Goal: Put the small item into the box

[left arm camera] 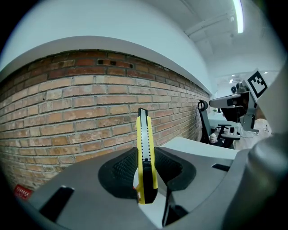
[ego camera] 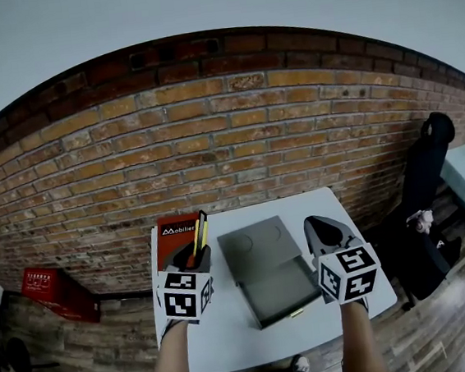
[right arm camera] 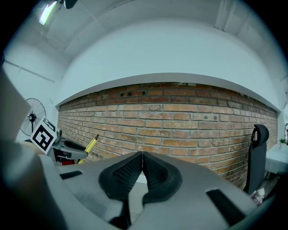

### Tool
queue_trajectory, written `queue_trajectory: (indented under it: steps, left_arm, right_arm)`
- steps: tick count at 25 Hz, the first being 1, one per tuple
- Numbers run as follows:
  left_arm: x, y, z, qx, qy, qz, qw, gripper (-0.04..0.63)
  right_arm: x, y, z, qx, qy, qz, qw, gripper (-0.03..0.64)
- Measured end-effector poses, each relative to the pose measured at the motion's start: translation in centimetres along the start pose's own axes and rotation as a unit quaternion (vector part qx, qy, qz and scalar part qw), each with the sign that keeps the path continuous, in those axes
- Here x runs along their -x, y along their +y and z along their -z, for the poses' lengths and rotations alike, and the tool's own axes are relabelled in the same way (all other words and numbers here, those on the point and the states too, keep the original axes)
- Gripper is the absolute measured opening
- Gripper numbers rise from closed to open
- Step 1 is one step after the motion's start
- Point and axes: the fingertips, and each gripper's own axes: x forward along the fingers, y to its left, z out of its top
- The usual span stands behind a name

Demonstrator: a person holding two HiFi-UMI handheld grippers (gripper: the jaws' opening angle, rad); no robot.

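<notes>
Left gripper [left arm camera: 146, 162]: jaws clamped on the lower end of the knife [left arm camera: 144, 150], clear of the table [ego camera: 232, 338], above a red booklet [ego camera: 169, 229]. Right gripper [right arm camera: 142, 158]: jaws together, empty.

The box [ego camera: 281, 290] lies open at 3 o'clock from the knife, well apart.

Risks, as judged:
- Grip sits low on the handle, so the knife may pivot or slip in transit.
- Its length may catch the box rim if lowered uncorrected.

Orientation: in the head view the long axis runs from 6 to 12 o'clock, tip leaning slightly toward 1, away from the person.
</notes>
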Motion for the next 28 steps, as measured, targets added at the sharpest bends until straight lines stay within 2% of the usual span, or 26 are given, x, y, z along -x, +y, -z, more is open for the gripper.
queue_trajectory:
  steps: [8, 16, 28]
  left_arm:
    - [-1.3, -1.7, -1.7, 0.003, -0.005, -0.038, 0.9993, 0.129]
    - [-1.2, -3.4, -1.3, 0.001, 0.006, -0.062, 0.9981, 0.129]
    - [-0.7, -3.5, -1.4, -0.008, 0.013, -0.069, 0.9975, 0.129]
  right_arm:
    - [-0.9, -3.0, 0.4, 0.004, -0.003, -0.039, 0.999, 0.02]
    - [-1.5, -4.3, 0.2, 0.007, -0.01, -0.069, 0.998, 0.02]
    - [-1.2, -4.2, 0.2, 0.006, -0.013, -0.08, 0.997, 0.02]
